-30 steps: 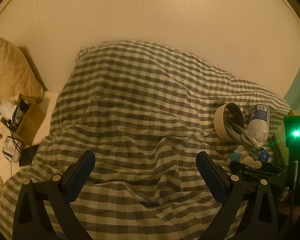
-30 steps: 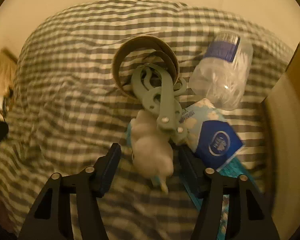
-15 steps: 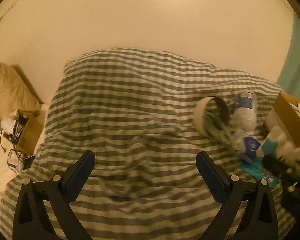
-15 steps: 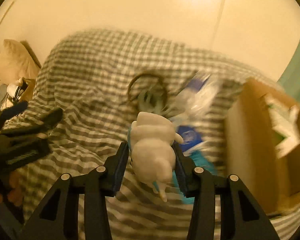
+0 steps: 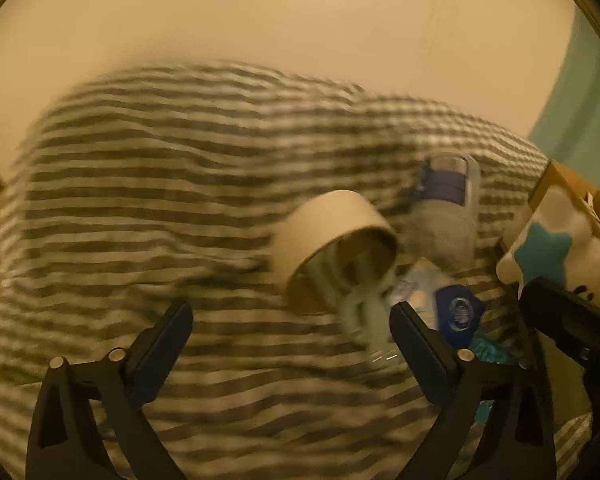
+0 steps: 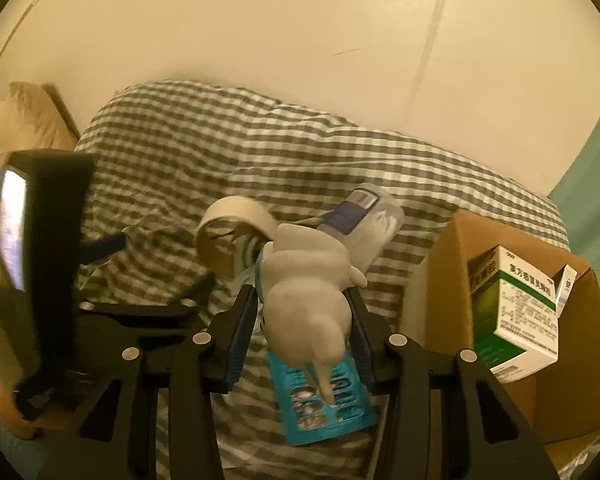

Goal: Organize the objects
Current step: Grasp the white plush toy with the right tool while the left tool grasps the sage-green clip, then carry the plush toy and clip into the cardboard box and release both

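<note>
One white plush toy (image 6: 306, 300). One roll of tape (image 6: 236, 226). One clear plastic bottle (image 6: 366, 220) with a blue label. One blue blister pack (image 6: 324, 400). One blue-and-white packet (image 5: 458, 312). One pale green clamp-like tool (image 5: 364, 312), too blurred to name more closely. One open cardboard box (image 6: 452, 280), with one green-and-white carton (image 6: 516, 312) in it. One checked blanket (image 6: 204, 148) on the bed. One beige pillow (image 6: 24, 120). Two sets of tongs: left (image 5: 290, 330), right (image 6: 302, 324).
</note>
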{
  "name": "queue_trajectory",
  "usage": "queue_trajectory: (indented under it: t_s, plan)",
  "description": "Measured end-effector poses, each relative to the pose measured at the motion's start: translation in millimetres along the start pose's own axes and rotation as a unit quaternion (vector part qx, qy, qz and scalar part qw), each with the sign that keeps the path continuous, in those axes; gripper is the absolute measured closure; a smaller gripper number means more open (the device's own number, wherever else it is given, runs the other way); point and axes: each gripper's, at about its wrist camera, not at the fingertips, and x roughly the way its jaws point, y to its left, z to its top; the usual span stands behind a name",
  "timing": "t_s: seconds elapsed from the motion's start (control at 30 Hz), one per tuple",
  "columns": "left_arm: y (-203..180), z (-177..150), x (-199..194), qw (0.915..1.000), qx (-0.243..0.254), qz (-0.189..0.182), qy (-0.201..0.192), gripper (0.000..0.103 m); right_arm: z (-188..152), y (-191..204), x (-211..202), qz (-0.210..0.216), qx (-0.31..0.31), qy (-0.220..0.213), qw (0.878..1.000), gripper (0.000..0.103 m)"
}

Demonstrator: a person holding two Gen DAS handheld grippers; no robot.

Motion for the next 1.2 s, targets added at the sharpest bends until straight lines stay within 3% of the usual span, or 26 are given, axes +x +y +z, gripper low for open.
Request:
queue_trajectory:
  t_s: [0.07, 0.27, 0.33, 0.5, 0.57, 0.7, 0.9, 1.2]
  plan:
    - [-10, -2, 16, 0.9997, 0.007, -0.014, 0.020, 0.011, 0, -5, 1, 0.002, 0.003, -0.004, 1.000, 0.059]
    - [-26, -2, 51, 0.9978, 0.040, -0.010, 0.052, 0.017, 1, -12, 2, 0.011, 0.010, -0.013, 1.000, 0.059]
    - [-24, 2, 57, 0.9976, 0.030, -0.022, 0.058, 0.027, 0, -9, 2, 0.009, 0.007, -0.013, 1.000, 0.059]
    - [-22, 1, 62, 0.9962, 0.027, -0.050, 0.066, 0.065, 0, -5, -1, 0.010, 0.007, -0.011, 1.000, 0.059]
    - [-21, -3, 53, 0.9960, 0.030, -0.056, 0.063, 0.075, -2, -4, -6, 0.009, 0.009, -0.009, 1.000, 0.059]
    - [-20, -15, 19, 0.9965, 0.047, -0.047, 0.051, 0.080, -10, -1, -23, 0.002, 0.008, -0.007, 1.000, 0.059]
    - [-7, -44, -63, 0.9983, 0.034, -0.044, 0.016, 0.082, -20, 7, -70, 0.000, 0.002, -0.026, 1.000, 0.059]
    - [7, -45, -158, 0.9991, 0.013, -0.017, -0.036, 0.082, -43, 27, -157, 0.006, -0.010, -0.072, 0.997, 0.059]
